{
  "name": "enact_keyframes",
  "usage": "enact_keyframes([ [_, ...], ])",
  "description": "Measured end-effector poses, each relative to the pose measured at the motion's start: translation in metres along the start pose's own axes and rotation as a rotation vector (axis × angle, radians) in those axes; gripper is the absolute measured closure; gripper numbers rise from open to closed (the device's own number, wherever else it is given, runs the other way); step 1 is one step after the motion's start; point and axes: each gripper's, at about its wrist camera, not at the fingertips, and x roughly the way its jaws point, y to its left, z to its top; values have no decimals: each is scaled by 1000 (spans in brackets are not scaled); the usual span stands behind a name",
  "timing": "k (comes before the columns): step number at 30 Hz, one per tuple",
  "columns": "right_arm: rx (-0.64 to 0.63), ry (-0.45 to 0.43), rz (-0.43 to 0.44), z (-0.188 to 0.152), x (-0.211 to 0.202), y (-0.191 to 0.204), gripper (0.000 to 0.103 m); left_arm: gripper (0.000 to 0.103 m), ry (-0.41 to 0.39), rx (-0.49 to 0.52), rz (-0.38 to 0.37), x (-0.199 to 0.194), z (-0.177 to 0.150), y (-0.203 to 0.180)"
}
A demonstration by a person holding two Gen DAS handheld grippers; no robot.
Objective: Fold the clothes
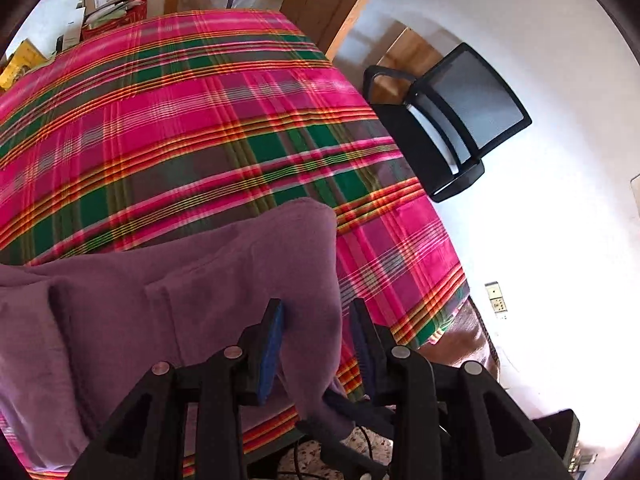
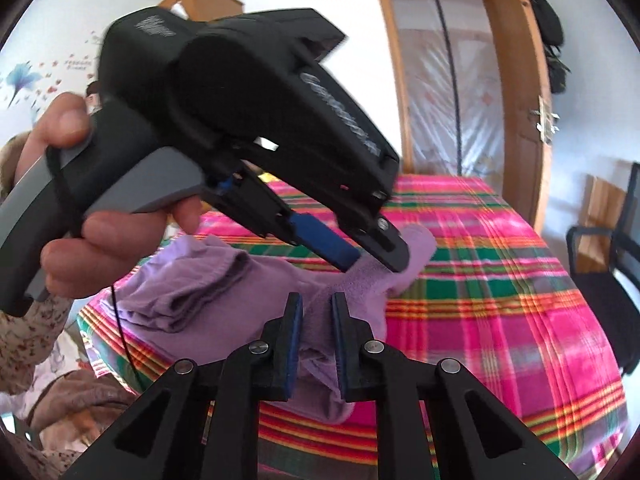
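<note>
One soft lilac fleece garment [image 1: 168, 292] is seen bunched in thick rolls and folds on the pink, green and orange plaid cloth [image 1: 192, 120] that covers the surface. In the left wrist view, the jaws of the left gripper [image 1: 316, 332] are held apart, with a hanging edge of the garment between them. In the right wrist view alone, the person's left hand [image 2: 80, 220] is shown, and the right gripper [image 2: 317, 320] is closed on a raised fold. One black mesh office chair [image 1: 452, 120] stands beside the surface.

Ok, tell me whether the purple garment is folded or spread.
Neither: the purple garment lies bunched in loose folds, its edge lifted between both tools, on the plaid cloth.
</note>
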Motion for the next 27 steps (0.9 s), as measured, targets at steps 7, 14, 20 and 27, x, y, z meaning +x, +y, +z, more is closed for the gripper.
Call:
enact_keyframes([
  [7,-94,-33,9,12,-1,25,98,67,48,-90,-67,5,9,24],
  [14,-39,17,-81,-1,-3,-1,94,67,57,-121,-98,18,16,34],
  [20,140,67,-212,-18,-6,-54,84,67,102,-105,-130,36,14,28],
  [27,271,128,-232,-34,4,-85,68,67,134,-103,-134,54,12,31],
])
